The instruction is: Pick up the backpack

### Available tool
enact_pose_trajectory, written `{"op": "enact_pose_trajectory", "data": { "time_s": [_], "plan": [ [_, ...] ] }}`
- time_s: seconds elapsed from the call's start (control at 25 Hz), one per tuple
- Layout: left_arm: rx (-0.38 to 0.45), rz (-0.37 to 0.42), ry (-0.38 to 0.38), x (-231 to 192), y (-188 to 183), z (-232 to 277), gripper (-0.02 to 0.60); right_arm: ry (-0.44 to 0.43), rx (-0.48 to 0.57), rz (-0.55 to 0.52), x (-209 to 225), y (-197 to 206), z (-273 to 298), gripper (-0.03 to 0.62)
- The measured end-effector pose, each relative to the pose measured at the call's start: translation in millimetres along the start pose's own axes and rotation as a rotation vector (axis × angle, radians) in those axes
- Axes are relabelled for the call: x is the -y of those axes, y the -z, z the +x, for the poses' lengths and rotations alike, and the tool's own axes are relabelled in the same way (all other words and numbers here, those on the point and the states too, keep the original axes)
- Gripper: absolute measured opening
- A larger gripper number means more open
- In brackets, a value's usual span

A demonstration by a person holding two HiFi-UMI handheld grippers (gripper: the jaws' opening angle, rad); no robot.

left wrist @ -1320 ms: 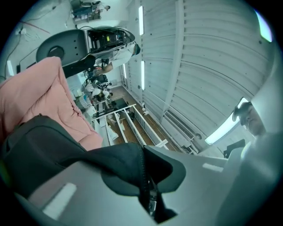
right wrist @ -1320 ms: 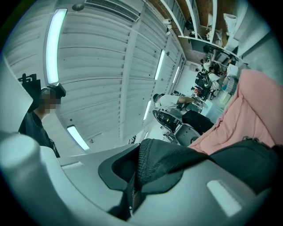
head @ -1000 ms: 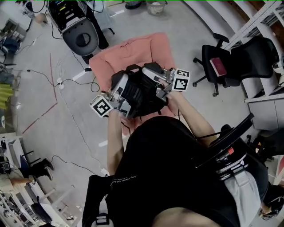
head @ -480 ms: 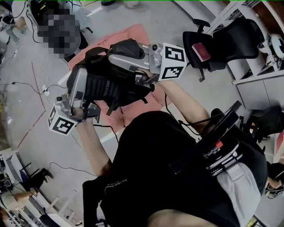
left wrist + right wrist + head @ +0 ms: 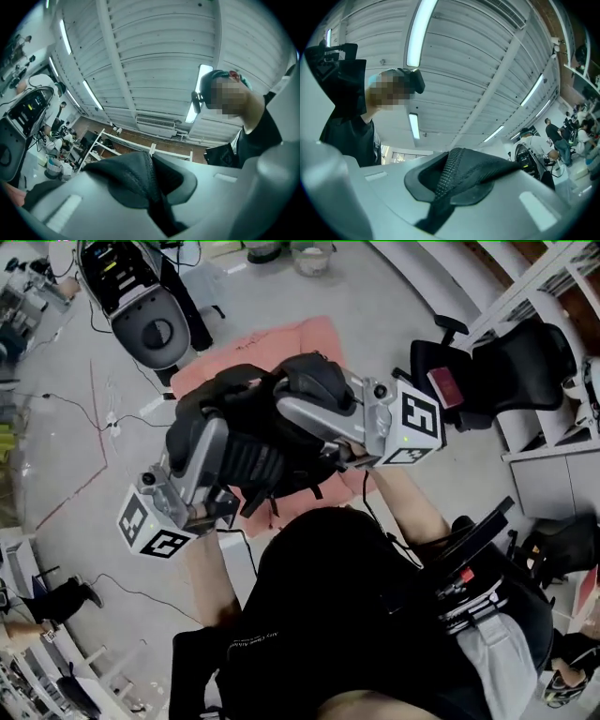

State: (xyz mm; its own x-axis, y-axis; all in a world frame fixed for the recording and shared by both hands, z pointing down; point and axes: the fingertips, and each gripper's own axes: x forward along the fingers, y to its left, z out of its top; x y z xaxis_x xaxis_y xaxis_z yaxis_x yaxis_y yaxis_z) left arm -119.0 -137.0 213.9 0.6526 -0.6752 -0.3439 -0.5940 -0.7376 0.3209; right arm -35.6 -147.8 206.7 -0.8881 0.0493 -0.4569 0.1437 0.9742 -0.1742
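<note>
Floor (image 5: 56, 465) spreads grey below us, and on it at the far middle lies the pink mat (image 5: 291, 338). The backpack (image 5: 248, 442) hangs clear above the near edge of that mat, close in front of us. It is held between both tongs and carried by nothing else.

That is the main risk as we judge it. The whole black bulk hangs from two small pinches, so a slip at either one would throw the load onto the other. That would probably tear it loose and drop the bag to the mat or the floor.

The left gripper (image 5: 154, 187) is clenched on a fold of black fabric with a zip line along it. The right gripper (image 5: 443, 192) is clenched on a ribbed black strap or seam. Both tongs point somewhat upward, so we judge that the cloth pulls down and out along the pads rather than across them, which favours sliding. A jerk, or a twist of one hand against the other, would load the folds unevenly.

The loose straps (image 5: 274, 504) dangling on the near side could snag on our body. Smallest worry: we cannot tell how deep each fold sits between the pads, so there may be little cloth in reserve.
</note>
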Motion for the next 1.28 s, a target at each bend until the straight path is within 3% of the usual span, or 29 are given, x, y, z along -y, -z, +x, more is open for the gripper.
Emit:
{"op": "enact_pose_trajectory", "data": {
  "time_s": [0.24, 0.44, 1.04, 1.28],
  "plan": [
    [-0.022, 0.067, -0.030, -13.9, 3.2, -25.4, 0.023, 0.007, -0.034, 0.008, 11.6, 25.2, 19.5, 0.044],
    [-0.044, 0.026, -0.070, -7.4, 7.4, -60.7, 0.025, 0.012, -0.090, 0.001, -20.9, 50.9, 35.6, 0.044],
    [-0.055, 0.015, -0.073, -10.2, 10.5, -64.7, 0.025, 0.040, -0.062, 0.008, -5.3, 56.9, 30.4, 0.044],
    [-0.032, 0.013, -0.109, -18.9, 7.8, -64.5, 0.025, 0.017, -0.103, 0.023, -7.0, 59.2, 32.0, 0.044]
  ]
}}
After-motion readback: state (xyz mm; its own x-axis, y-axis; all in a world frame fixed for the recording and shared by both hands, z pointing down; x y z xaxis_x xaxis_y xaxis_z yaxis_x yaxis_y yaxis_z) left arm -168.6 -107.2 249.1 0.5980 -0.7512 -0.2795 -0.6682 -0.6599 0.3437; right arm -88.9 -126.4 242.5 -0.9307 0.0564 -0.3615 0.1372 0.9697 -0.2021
